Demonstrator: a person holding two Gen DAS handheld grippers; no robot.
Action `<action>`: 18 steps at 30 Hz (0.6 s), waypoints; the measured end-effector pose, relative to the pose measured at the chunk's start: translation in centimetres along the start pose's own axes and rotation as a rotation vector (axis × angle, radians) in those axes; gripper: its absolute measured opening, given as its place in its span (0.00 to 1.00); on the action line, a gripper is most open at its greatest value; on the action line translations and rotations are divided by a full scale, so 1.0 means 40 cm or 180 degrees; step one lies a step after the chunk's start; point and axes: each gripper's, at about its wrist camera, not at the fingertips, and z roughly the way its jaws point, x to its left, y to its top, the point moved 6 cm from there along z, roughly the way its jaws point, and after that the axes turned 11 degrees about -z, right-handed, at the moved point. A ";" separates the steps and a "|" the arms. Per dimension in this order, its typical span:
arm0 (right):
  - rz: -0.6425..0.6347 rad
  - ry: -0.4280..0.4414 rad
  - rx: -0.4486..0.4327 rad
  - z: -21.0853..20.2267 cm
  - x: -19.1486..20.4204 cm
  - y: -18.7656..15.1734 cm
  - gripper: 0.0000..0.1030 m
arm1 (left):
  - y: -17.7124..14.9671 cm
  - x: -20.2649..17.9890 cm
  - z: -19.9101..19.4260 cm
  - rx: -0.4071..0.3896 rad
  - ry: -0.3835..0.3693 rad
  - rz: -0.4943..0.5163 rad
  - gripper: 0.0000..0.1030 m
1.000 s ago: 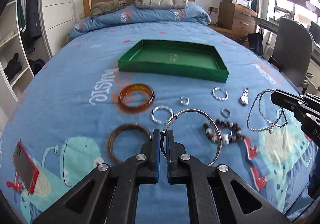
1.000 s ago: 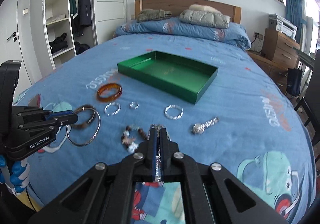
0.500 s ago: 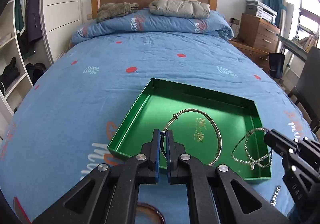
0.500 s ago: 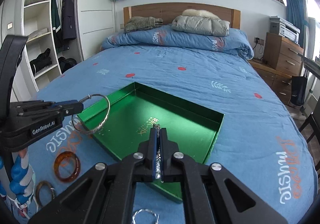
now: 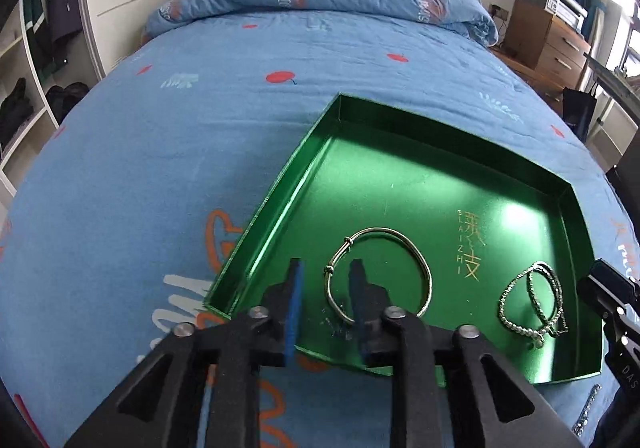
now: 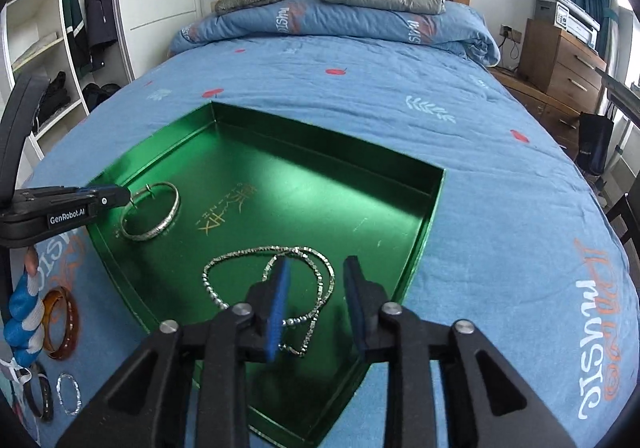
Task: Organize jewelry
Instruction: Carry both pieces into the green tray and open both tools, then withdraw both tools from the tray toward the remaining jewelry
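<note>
Both grippers released since half a second ago: left gripper (image 5: 326,272) and right gripper (image 6: 316,282) now gape apart. Silver bangle (image 5: 378,274) and bead chain (image 6: 268,280) lie inside green tray (image 6: 434,208). Risk: my finger snags the chain while withdrawing.

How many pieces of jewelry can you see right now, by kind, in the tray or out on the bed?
Bangles: 4: silver bangle, amber bangle, dark bangle, small silver bangle
Chain necklaces: 1: silver chain
Bar-shaped silver pieces: 1: silver bar piece
Total: 6
</note>
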 end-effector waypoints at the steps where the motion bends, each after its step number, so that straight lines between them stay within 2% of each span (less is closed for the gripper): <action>1: 0.0010 0.0011 -0.0061 -0.028 0.000 0.003 0.31 | 0.001 0.005 -0.033 -0.0092 0.0015 0.0030 0.45; 2: 0.0019 0.0031 -0.0128 -0.063 -0.001 0.002 0.31 | 0.000 0.015 -0.067 -0.0151 0.0006 0.0049 0.50; 6: 0.0015 0.0153 -0.0348 -0.212 0.025 -0.043 0.31 | -0.050 0.068 -0.208 -0.0301 -0.0066 0.0112 0.50; 10: 0.0052 0.0285 -0.0433 -0.330 0.063 -0.123 0.31 | -0.136 0.141 -0.312 -0.0328 -0.0042 0.0108 0.50; 18: 0.0095 0.0434 -0.0356 -0.438 0.149 -0.265 0.31 | -0.324 0.264 -0.415 -0.0241 0.0087 -0.0003 0.50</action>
